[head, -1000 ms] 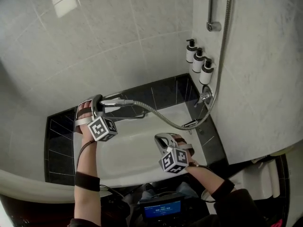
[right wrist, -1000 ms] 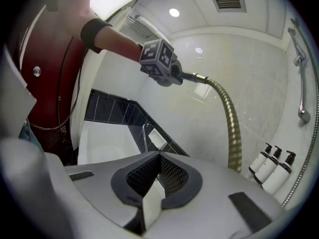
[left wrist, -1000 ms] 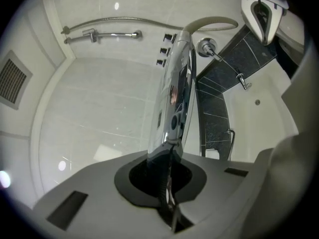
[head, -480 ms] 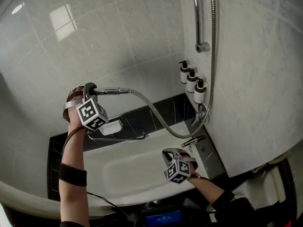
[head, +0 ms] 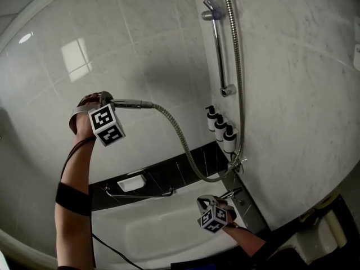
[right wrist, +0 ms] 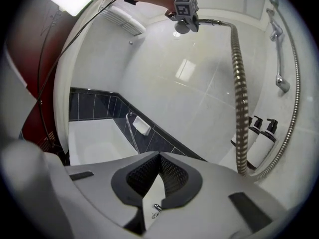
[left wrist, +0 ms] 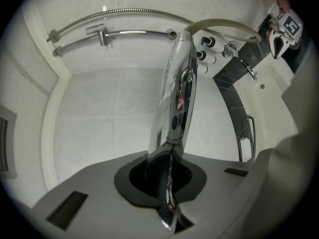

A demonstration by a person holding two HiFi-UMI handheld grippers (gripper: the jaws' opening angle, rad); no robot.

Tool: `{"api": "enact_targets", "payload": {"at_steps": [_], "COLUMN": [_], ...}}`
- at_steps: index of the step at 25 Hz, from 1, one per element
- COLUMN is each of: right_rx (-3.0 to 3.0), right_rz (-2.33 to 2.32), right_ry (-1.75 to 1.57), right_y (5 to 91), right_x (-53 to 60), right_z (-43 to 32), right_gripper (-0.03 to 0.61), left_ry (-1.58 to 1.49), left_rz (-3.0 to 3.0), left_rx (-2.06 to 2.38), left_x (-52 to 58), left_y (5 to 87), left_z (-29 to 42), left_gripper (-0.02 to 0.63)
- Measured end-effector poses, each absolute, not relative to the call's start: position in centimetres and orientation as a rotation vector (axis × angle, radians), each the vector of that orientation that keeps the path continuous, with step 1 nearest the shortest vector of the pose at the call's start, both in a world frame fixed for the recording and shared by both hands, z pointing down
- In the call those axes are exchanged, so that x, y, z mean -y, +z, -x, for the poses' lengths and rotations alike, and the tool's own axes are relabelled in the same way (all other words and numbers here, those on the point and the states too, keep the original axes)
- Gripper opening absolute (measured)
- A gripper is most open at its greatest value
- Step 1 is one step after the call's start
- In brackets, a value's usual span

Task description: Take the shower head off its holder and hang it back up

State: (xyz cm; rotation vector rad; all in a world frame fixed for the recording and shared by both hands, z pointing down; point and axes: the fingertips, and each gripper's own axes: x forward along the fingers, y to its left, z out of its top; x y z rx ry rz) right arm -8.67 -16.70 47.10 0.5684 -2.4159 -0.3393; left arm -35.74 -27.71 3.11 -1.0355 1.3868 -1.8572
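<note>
Shower head [head: 130,103] is off its holder [head: 209,11] and out in the open air in front of the tiled wall, high above the bathtub [head: 140,246]. My left tongs [head: 107,99] are clenched on it. In the left gripper view the chrome handle [left wrist: 179,83] is wedged between the closed jaws [left wrist: 168,158] and running straight out ahead of them. My right tongs [head: 207,199] are clenched on nothing, hanging low over the tub near the tap [head: 232,193]; the right gripper view shows the jaws [right wrist: 159,156] together with only tub and tile beyond.

What I am judging as the risk: the holder is sitting up on the rail [head: 217,55], above and to the right of the handle, and I am gripping at the spray end, so the far end is working as a long lever. The polished chrome could be twisting or sliding in the pads as I am steering it in. The hose [head: 179,135] is sagging in a deep loop down to the tap, close by the three bottles [head: 219,129], and it could be dragging across them or pulling the handle off line.

The handle's long axis is lying roughly level, in line with my left tongs. Its hose end is pointing right, towards the rail wall, and the spray end is sitting back at the tongs.
</note>
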Motion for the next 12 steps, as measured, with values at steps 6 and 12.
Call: {"api": "enact_targets", "payload": {"at_steps": [6,12], "right_rx": [2.497,2.576], "right_rz": [-0.645,-0.637], "right_ry": [-0.236,-0.173], "right_y": [41.9,37.3], "right_x": [20.7,22.3], "right_z": [7.8,7.5], "right_gripper": [0.020,0.020], "left_ry": [-1.794,-1.813], "left_rz": [0.987,0.977], "left_rx": [-1.351,-1.322], "left_x": [31.4,33.1], "left_y": [-2.5,-6.7], "left_z": [33.6,31.7], "left_gripper": [0.006,0.006]}}
